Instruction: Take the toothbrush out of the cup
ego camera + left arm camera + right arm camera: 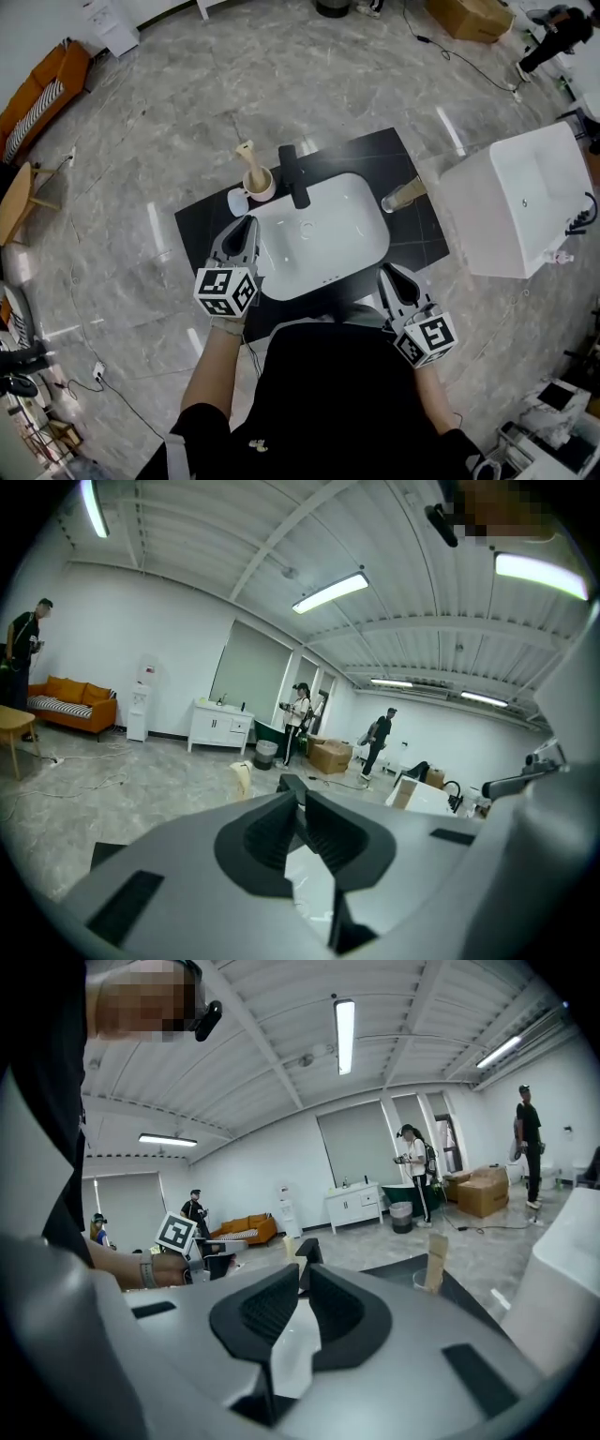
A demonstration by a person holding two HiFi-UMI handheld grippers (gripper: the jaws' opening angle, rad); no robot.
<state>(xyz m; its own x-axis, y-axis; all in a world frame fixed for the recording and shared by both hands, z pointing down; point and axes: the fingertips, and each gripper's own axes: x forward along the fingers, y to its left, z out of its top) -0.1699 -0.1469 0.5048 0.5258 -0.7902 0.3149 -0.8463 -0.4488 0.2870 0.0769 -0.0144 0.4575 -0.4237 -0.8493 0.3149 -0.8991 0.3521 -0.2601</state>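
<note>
A pale pink cup (262,186) stands on the black counter left of the black faucet (295,175). A light wooden toothbrush (248,157) stands upright in it. My left gripper (247,226) hovers over the sink's left rim, a little in front of the cup, shut and empty. In the left gripper view the toothbrush top (242,778) rises just left of the closed jaw tips, and the cup is hidden. My right gripper (385,273) is at the sink's near right corner, shut on nothing. From the right gripper view the toothbrush (290,1245) shows beside the faucet (307,1252).
A white sink basin (352,244) is set in the black counter (202,230). A small white object (237,200) lies beside the cup. A clear glass (397,198) holding a wooden piece stands right of the sink. A white fixture (516,202) is further right. People stand in the room beyond.
</note>
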